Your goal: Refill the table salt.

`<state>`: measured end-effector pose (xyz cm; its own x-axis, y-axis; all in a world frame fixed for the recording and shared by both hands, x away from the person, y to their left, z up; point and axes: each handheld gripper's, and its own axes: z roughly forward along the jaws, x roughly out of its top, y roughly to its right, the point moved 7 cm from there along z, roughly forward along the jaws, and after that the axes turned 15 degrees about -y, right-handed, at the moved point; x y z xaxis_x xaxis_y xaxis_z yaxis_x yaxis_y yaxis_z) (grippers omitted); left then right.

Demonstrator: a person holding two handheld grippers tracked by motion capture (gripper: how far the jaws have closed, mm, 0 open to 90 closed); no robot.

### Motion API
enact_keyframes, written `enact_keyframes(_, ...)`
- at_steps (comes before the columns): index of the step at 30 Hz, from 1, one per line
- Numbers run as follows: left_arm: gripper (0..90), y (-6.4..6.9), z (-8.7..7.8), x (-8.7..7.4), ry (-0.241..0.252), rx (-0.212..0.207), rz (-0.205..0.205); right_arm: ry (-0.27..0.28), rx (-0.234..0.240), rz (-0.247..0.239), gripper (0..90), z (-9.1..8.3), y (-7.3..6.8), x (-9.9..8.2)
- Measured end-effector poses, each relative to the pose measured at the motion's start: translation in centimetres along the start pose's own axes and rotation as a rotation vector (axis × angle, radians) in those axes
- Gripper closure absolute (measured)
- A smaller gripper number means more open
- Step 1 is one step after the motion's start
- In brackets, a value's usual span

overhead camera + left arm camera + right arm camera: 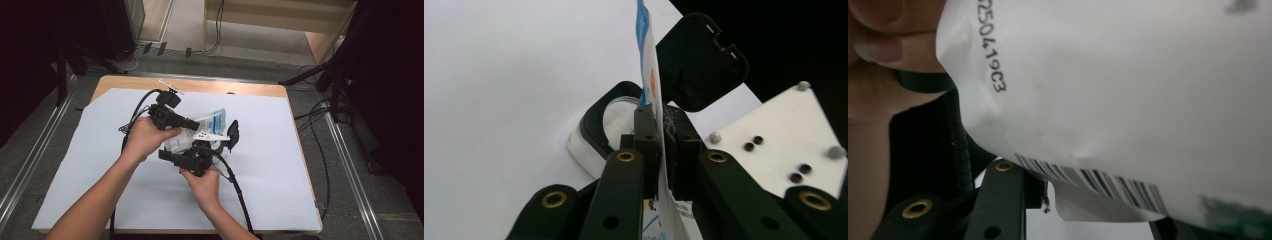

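Two claws work one plastic pouch (212, 121), held above the white-covered surface (280, 165). Left claw (659, 125) is pressed together on the pouch's edge. Right claw (220, 140) stands against the pouch; grip unclear. Step: likely tearing open. Next: firm opposing pull.

White pouch (212, 125) with blue print and black barcode; white table sheet (280, 165).

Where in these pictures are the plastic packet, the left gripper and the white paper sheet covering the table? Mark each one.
plastic packet (216, 120): high view, on its blue-printed upper part.
left gripper (663, 134): left gripper view, between its fingers, shut on the packet's edge.
white paper sheet (270, 165): high view, on a bare part right of the hands.
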<state>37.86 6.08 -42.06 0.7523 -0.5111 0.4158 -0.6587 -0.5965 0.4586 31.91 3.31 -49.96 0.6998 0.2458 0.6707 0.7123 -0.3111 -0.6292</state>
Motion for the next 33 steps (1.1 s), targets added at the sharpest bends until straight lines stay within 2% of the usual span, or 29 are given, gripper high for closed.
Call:
enact_keyframes(3, 84.0, 0.07, 0.04, 0.06, -0.002, -0.005, 0.006, 0.027, 0.035, 0.025, 65.9, -0.26, 0.2, 0.16)
enact_keyframes(6, 83.7, 0.16, 0.15, 0.16, 0.001, -0.01, 0.0, 0.033, 0.037, 0.024, 66.1, -0.37, 0.34, 0.18)
enact_keyframes(15, 84.6, 0.43, -0.23, 0.31, 0.008, -0.025, 0.015, 0.035, 0.044, 0.027, 67.2, -0.45, 0.32, 0.15)
enact_keyframes(20, 89.4, 0.43, -0.15, 0.13, -0.012, -0.004, 0.024, 0.017, 0.038, 0.019, 66.2, -0.16, 0.37, -0.09)
enact_keyframes(25, 89.8, 0.18, 0.01, -0.01, -0.025, 0.018, 0.017, 0.005, 0.018, 0.023, 60.4, 0.06, 0.49, -0.27)
enact_keyframes(30, 89.8, -0.09, 0.11, -0.08, -0.036, 0.062, 0.011, 0.003, 0.003, 0.021, 57.4, -0.01, 0.41, -0.31)
enact_keyframes(33, 89.8, -0.03, 0.17, -0.08, -0.042, 0.061, 0.015, -0.001, -0.006, 0.022, 57.5, -0.09, 0.36, -0.36)
